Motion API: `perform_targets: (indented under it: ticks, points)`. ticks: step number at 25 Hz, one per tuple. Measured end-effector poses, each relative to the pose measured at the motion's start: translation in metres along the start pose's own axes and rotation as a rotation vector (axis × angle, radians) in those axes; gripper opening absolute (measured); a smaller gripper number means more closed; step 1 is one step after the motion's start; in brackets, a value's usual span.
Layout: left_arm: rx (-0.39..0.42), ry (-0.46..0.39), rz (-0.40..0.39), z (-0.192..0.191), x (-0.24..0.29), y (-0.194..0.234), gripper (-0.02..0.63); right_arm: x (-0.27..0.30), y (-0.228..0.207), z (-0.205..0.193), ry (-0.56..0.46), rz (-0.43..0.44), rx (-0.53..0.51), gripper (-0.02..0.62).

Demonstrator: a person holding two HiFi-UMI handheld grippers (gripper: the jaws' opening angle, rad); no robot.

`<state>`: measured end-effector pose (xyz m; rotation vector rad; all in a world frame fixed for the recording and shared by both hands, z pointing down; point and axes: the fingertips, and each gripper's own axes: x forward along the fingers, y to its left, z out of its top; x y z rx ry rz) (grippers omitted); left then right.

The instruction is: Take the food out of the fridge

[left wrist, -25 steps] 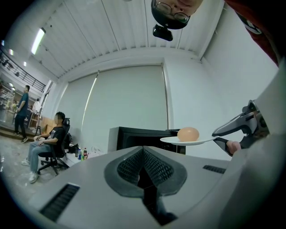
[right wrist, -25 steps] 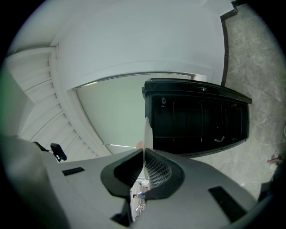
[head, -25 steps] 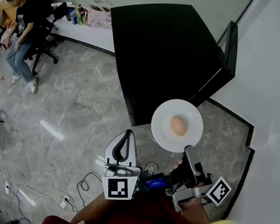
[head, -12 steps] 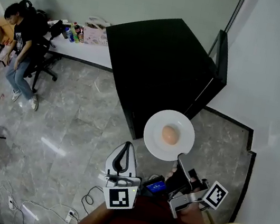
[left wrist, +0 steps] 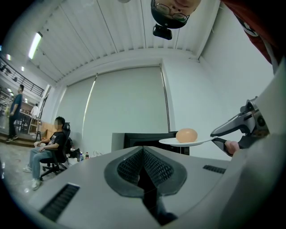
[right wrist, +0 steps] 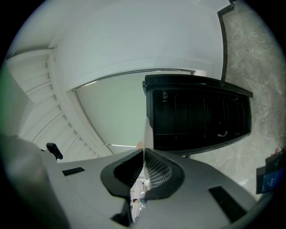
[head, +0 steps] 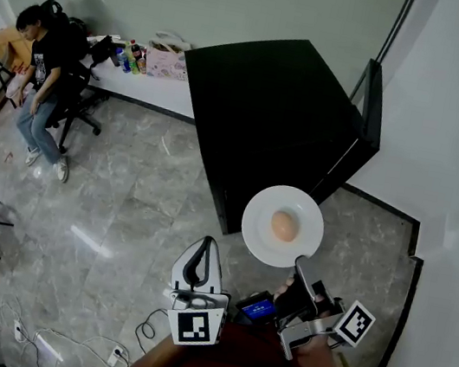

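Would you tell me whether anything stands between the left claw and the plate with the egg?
Nothing visible does. The left claw is shut and empty, and only open air lies between it and the plate. The right claw is shut on the plate's rim, and the egg rests on the plate.

Office or lab-type workroom, not a home: wide open marble-tile floor point(head: 122, 194), plain white walls, and a person point(head: 45, 58) seated in a wheeled office chair point(head: 76, 94) by a long white desk point(head: 170, 96) with bottles point(head: 128, 58) at its back edge. Loose cables point(head: 143, 321) and a power strip point(head: 117, 351) lie on the floor. Overhead is a slatted ceiling with a strip light point(left wrist: 35, 44), and a black fridge point(head: 276, 116) stands near the wall.
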<state>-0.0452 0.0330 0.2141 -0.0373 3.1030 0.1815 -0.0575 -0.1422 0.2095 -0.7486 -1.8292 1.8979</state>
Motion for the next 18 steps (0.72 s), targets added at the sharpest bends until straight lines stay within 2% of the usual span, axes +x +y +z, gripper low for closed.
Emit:
perform_targets:
  ticks: [3, 5, 7, 10, 13, 18]
  points:
    - [0.04, 0.029, -0.017, -0.004, 0.001, 0.0, 0.012, 0.002, 0.0, 0.002, 0.0, -0.001, -0.001, 0.029]
    - [0.057, 0.019, -0.029, 0.001, 0.003, -0.002, 0.012, 0.003, 0.0, 0.003, -0.001, -0.003, -0.003, 0.029]
    - [0.044, 0.0, -0.029, 0.004, 0.005, -0.004, 0.012, 0.003, -0.001, 0.005, -0.002, -0.005, -0.003, 0.03]
    - [0.056, 0.02, -0.025, 0.002, 0.008, -0.005, 0.012, 0.003, -0.002, 0.007, -0.002, -0.006, -0.002, 0.029]
    - [0.017, 0.006, -0.02, 0.001, 0.01, -0.008, 0.012, 0.002, -0.003, 0.009, -0.004, -0.008, -0.002, 0.029]
    - [0.064, 0.001, -0.052, 0.004, 0.016, -0.013, 0.012, 0.003, -0.005, 0.014, -0.008, -0.014, 0.002, 0.029]
